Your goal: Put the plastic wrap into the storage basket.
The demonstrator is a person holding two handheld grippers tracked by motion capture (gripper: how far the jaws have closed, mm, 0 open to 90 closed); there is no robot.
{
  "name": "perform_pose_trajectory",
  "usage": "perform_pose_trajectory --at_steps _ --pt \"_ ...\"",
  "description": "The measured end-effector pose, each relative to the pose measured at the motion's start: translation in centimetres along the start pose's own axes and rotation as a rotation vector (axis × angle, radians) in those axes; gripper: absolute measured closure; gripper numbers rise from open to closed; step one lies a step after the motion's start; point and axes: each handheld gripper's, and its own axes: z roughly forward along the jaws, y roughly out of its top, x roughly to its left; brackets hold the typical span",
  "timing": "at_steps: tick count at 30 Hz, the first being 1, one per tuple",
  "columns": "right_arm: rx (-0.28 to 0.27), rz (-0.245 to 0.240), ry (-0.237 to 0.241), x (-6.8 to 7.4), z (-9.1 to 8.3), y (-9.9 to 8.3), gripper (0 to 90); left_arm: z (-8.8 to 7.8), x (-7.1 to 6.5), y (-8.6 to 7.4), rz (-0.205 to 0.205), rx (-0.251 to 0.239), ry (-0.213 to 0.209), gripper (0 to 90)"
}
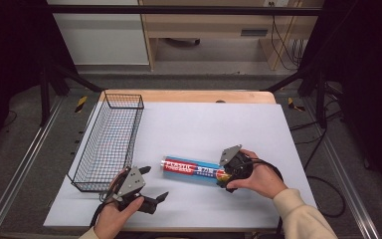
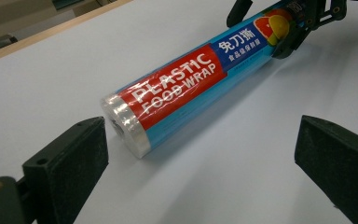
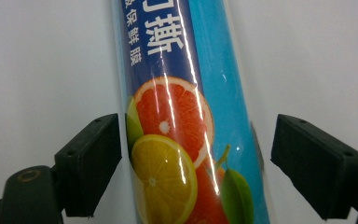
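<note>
The roll of plastic wrap (image 1: 193,169) lies flat, pointing nine to three o'clock. The right gripper (image 1: 227,175) straddles its three o'clock end, jaws apart; the left gripper (image 1: 151,186) is spread wide too.

The roll (image 2: 186,91) is wrapped in glossy plastic film – streaks of glare run down the printed fruit in the right gripper view, and the clear wrap at its end looks crinkled and shiny. The mat (image 1: 204,124) under it is plain matt white, smooth, no sheen at all. A strip of pale wood table (image 1: 189,96) edge shows past it. The basket (image 1: 108,144) is thin dark metal wire, open mesh. Gripper pads (image 3: 91,163) look like matt black rubbery plastic, slightly grainy – same on the left gripper (image 2: 200,158). The sleeve (image 1: 303,219) is soft cream cloth.
</note>
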Motion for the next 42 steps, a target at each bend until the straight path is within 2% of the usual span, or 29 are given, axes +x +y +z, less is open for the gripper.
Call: perform_pose_trajectory --at_steps 11,20,32,34,36,37,42 --pt "0.032 -0.007 0.022 -0.1 0.5 -0.1 19.0 0.0 0.0 0.0 0.006 0.005 -0.003 2.9" --pt "0.051 0.018 0.029 -0.2 0.9 0.0 25.5 0.0 0.0 0.0 0.009 0.01 -0.005 2.9" --pt "0.091 -0.008 0.026 0.0 1.3 0.2 28.9 0.0 0.1 0.1 0.011 0.018 -0.008 3.0" --pt "0.085 -0.02 0.017 0.1 1.3 0.2 29.4 0.1 0.2 0.2 0.029 0.023 0.0 3.0" --pt "0.081 -0.034 0.001 0.4 1.2 0.2 30.0 0.1 0.2 0.4 0.077 0.041 0.02 3.0" --pt "0.086 -0.055 -0.002 0.4 1.1 0.2 30.0 0.1 0.3 0.6 0.088 0.043 0.023 3.1" --pt "0.076 -0.08 -0.029 0.8 1.0 0.2 30.4 -0.1 0.6 1.4 0.09 0.032 0.021 3.1"
